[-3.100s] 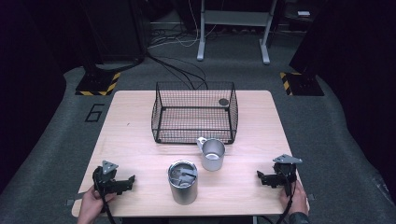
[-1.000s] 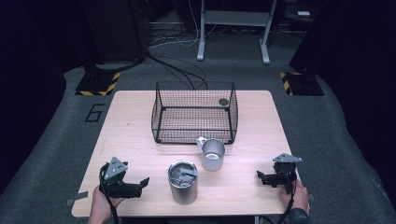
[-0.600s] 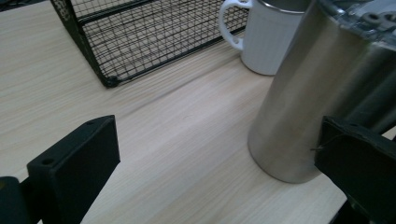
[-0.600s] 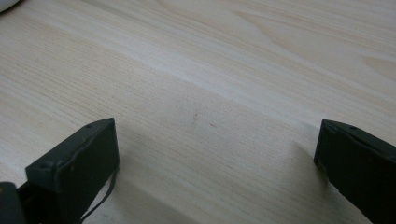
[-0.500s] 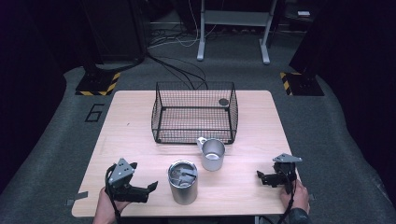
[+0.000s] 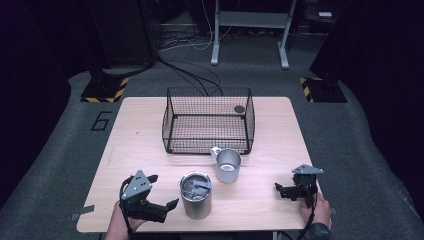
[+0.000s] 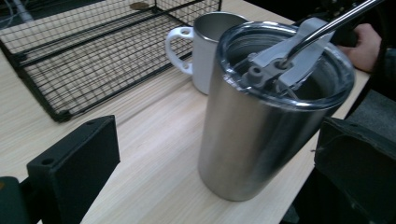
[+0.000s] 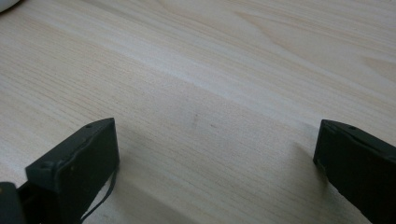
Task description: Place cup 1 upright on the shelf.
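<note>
One steel tumbler stands just right of open left claw, untouched.

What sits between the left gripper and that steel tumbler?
Nothing: in the high view, only bare table separates the left gripper from the steel tumbler.

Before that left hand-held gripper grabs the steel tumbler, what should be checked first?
1. Left hand-held gripper jaws open: ok.
2. Tumbler upright on the table: ok.
3. Tumbler between the jaws: not ok; in the left gripper view it stands ahead of them, nearer one jaw.
4. Lid firmly seated: cannot tell.
5. Mug apart from the tumbler: ok, a gap shows.
6. Right hand-held gripper out of the way: ok, open near the table's right edge.
</note>
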